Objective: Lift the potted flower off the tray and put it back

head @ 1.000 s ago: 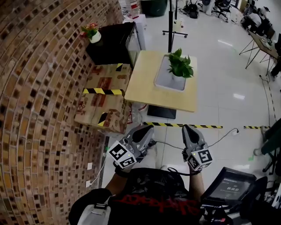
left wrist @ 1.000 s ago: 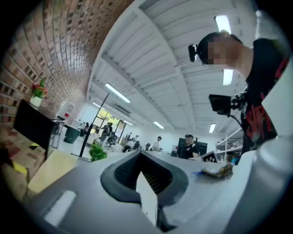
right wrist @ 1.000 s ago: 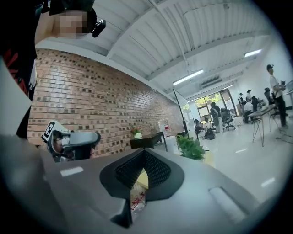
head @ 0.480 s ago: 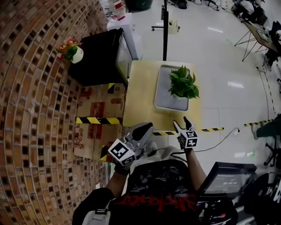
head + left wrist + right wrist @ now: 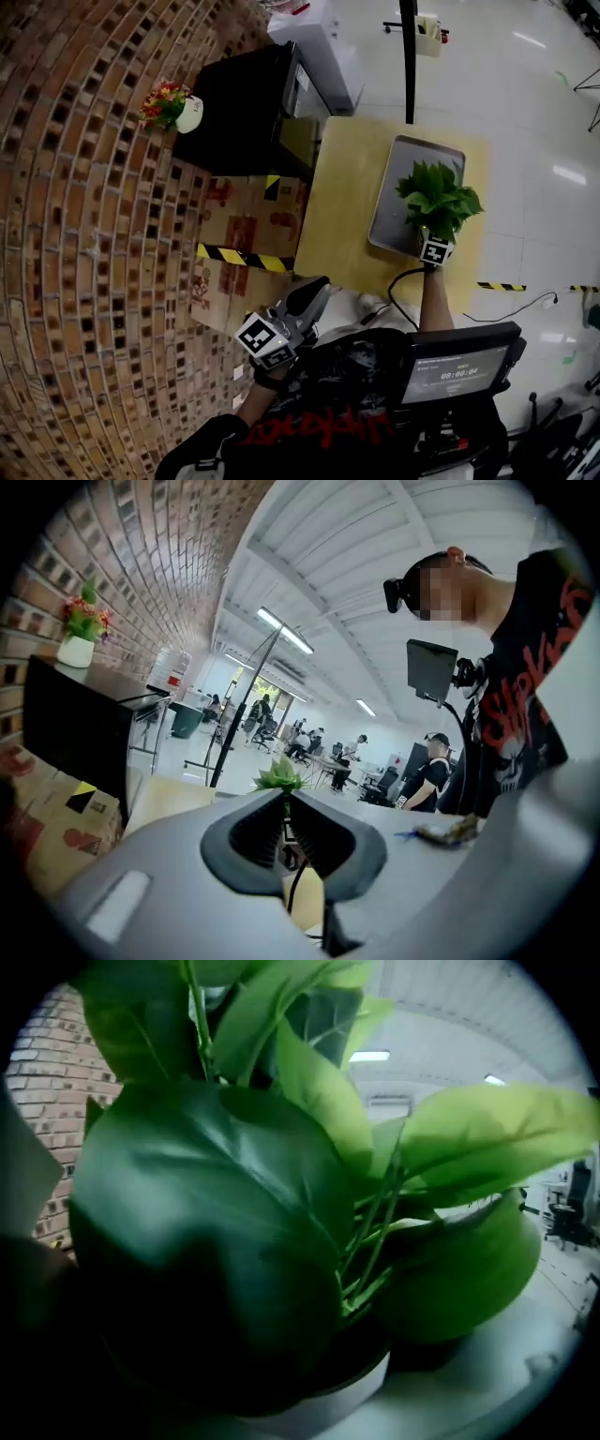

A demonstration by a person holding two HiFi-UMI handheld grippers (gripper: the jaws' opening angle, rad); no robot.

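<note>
A leafy green potted plant [image 5: 437, 197] stands on a grey tray [image 5: 419, 155] on the wooden table [image 5: 342, 197]. My right gripper [image 5: 432, 244] reaches in at the plant's near side, its marker cube showing just under the leaves. Its jaws are opening and are hidden by foliage. In the right gripper view big leaves [image 5: 216, 1213] fill the picture and the white pot rim [image 5: 328, 1401] lies close ahead and low. My left gripper [image 5: 312, 291] hangs by my body, short of the table, shut and empty [image 5: 286, 794]. The plant [image 5: 279, 775] shows small beyond it.
A black cabinet [image 5: 248, 103] with a small red-flowered pot [image 5: 172, 103] stands left of the table. Cardboard boxes with hazard tape [image 5: 244, 234] lie beside it. A pole stand [image 5: 408, 56] rises behind the table. A screen [image 5: 455, 361] hangs at my chest.
I have walked up to the table. My right gripper swung forward and down to the plant's pot. My left gripper stayed low near my body.
</note>
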